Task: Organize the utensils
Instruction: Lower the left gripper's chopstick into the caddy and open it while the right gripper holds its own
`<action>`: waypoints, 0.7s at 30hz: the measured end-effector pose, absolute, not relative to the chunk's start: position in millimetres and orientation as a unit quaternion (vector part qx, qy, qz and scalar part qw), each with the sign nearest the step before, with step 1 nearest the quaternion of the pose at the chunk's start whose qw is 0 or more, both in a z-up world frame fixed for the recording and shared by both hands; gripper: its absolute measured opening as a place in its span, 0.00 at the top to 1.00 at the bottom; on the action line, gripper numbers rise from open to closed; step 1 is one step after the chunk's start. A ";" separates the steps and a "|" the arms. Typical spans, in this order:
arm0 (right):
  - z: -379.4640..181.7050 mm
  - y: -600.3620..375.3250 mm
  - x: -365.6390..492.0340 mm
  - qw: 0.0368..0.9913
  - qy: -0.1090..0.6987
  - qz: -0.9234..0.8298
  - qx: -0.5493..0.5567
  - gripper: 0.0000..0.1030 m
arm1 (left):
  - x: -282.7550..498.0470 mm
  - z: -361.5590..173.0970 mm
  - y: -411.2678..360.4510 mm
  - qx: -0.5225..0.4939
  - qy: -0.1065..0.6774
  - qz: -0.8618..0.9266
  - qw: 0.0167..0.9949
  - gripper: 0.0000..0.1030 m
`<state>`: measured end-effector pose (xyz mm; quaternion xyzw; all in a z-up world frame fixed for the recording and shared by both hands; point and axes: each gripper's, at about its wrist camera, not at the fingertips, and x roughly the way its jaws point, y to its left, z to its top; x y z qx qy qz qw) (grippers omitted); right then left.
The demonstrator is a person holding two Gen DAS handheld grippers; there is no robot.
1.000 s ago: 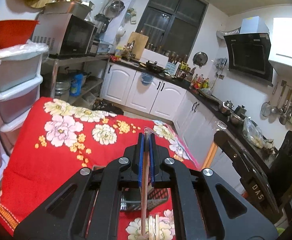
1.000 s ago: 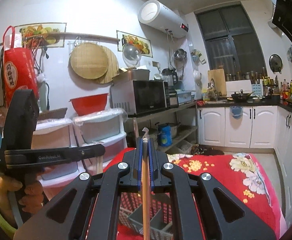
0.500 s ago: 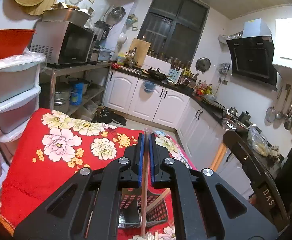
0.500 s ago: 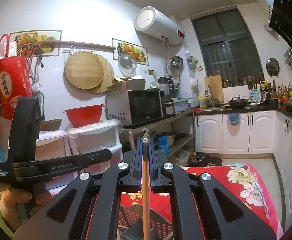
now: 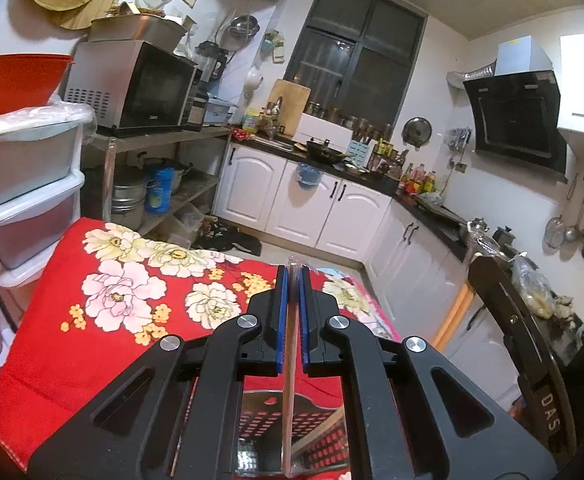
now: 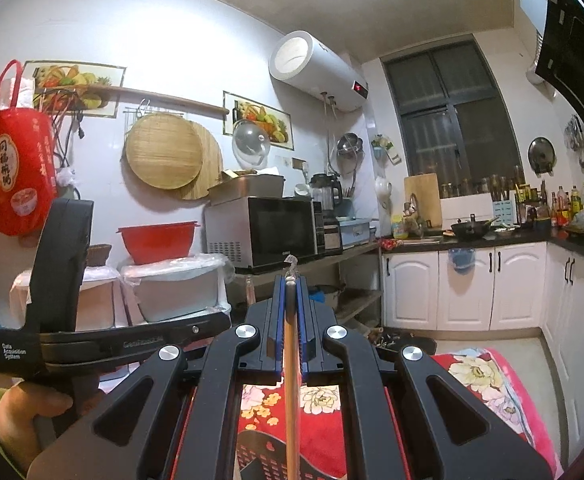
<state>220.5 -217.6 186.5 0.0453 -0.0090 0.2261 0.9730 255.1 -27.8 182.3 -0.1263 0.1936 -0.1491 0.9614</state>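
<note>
My left gripper (image 5: 292, 276) is shut on a thin pale wooden chopstick (image 5: 289, 392) that stands upright between the blue pads. Its lower end reaches down to a dark perforated utensil basket (image 5: 324, 436) on the red flowered cloth (image 5: 52, 344). My right gripper (image 6: 290, 284) is likewise shut on a wooden chopstick (image 6: 291, 400) with a scrap of clear wrapper at its top. That stick hangs over the same basket (image 6: 260, 456). In the right wrist view the left gripper's body (image 6: 92, 340) sits at the left, held by a hand (image 6: 24, 412). The right gripper's body (image 5: 520, 352) shows at the right of the left wrist view.
Stacked plastic drawers (image 5: 24, 196) with a red bowl (image 5: 16, 80) stand left of the table. A metal shelf carries a microwave (image 5: 132, 84). White cabinets (image 5: 312, 208) and a crowded dark counter (image 5: 424, 208) run along the back and right. Bare floor (image 6: 488, 344) lies beyond the table.
Both grippers have drifted sideways with their chopsticks still clamped. In the left wrist view the basket now fills more of the space under the fingers. The right wrist view shows less of the table.
</note>
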 end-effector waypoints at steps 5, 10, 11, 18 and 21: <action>171.3 -216.9 231.6 0.973 0.005 0.223 0.055 0.94 | 261.5 171.6 -27.8 -0.115 0.187 -0.134 0.966 0.99; 156.2 -219.6 237.4 0.973 0.021 0.221 0.068 0.94 | 264.7 160.2 -31.6 -0.108 0.184 -0.126 0.969 0.99; 153.3 -220.9 238.2 0.973 0.023 0.220 0.071 0.94 | 265.0 160.5 -31.4 -0.108 0.184 -0.127 0.969 0.99; 137.1 -225.7 241.5 0.970 0.039 0.220 0.091 0.94 | 269.0 144.2 -35.0 -0.101 0.186 -0.123 0.970 0.99; 130.3 -225.3 240.8 0.970 0.044 0.219 0.094 0.94 | 269.1 138.7 -36.6 -0.096 0.186 -0.123 0.970 0.99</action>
